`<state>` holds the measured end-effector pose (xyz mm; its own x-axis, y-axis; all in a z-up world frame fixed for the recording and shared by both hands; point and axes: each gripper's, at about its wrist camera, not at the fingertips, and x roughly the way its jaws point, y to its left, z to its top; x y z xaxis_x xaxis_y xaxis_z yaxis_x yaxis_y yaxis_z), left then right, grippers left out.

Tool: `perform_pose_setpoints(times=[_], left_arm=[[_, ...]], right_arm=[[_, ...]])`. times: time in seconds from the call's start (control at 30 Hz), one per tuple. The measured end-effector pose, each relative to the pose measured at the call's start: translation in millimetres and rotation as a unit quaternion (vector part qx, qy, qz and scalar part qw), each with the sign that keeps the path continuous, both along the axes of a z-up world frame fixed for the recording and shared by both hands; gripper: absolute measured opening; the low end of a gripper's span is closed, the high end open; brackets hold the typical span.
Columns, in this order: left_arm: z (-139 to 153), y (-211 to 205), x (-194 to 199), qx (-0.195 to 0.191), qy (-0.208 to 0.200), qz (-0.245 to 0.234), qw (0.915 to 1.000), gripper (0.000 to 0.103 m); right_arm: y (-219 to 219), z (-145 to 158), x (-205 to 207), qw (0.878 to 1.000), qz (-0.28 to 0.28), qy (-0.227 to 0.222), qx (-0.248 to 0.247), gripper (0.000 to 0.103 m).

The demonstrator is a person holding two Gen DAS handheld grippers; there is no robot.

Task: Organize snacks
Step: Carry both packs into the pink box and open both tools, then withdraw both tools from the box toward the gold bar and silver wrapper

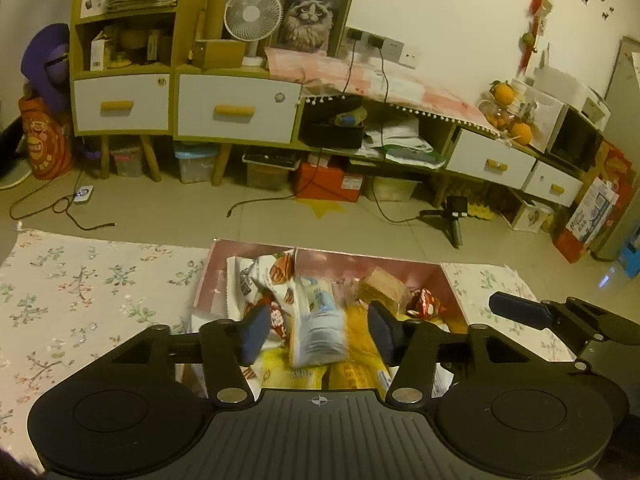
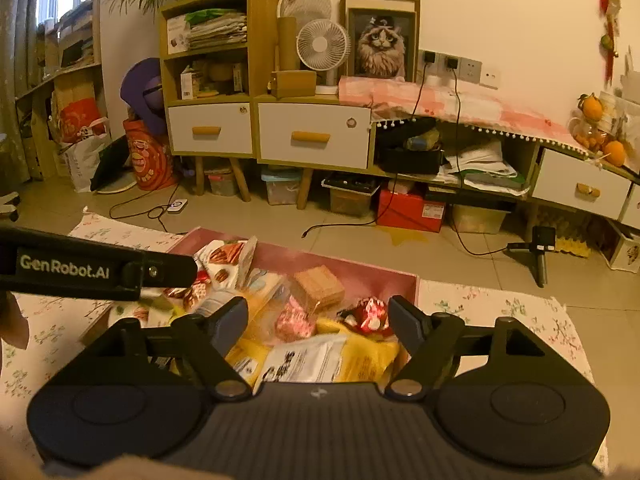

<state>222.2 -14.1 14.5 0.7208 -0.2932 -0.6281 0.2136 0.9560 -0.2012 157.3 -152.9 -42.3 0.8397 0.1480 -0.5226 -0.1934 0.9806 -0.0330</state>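
Your left gripper [image 1: 318,330] has its fingers spread wide. Between them sits a pale blue-and-white packet [image 1: 318,328], blurred, with clear gaps on both sides, so neither pad touches it. It looks freshly let go or about to be taken; you cannot tell which from this view. The packet stands tilted among the other snacks, leaning on a red-and-white bag [image 1: 276,276] to its left.

Your right gripper [image 2: 318,320] is also wide open and holds nothing. It hovers above the near end of the box [image 2: 360,270], with a small pink packet [image 2: 294,320] and a red-and-white wrapped sweet [image 2: 370,314] between and just beyond its fingers. Below them lie a yellow bag [image 2: 360,350] and a white label-printed pouch [image 2: 304,358]. A tan wafer block [image 2: 318,288] sits further back, near the far wall.

The box is shallow, pink inside, and rests on a floral cloth [image 1: 80,288] spread over the surface; whether that is a counter or the floor, you cannot tell. The snacks are heaped loosely rather than lined up, which suggests the sorting is still under way.

Both grippers are side by side over the same box, the right one's finger showing at the right edge of the left view. Held this close, they could bump if both reach in together.

Beyond the cloth is tiled floor, then a low cabinet [image 2: 312,136] with white drawers.
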Motion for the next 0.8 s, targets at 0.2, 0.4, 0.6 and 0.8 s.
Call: perform_pose_setpoints(times=[0.2,0.4,0.6,0.8], left_arm=[[9,8,-21,0.006,-0.002,-0.006,1.0,0.068],[12,22,-44,0.013,-0.002,-0.001,0.9999,0.076],[7,34,-68,0.024,0.007,0.004,0.9997,0.085],[0,41,-91,0.038,0.012,-0.001,0.9992,0.092]], right_arm=[[-4,8,-16,1.0,-0.003,0.001,0.006,0.087],[-7,12,-33,1.0,-0.007,0.0,0.008,0.093],[-4,9,-54,1.0,-0.004,0.0,0.009,0.099],[0,5,-69,1.0,-0.002,0.007,-0.002,0.103]])
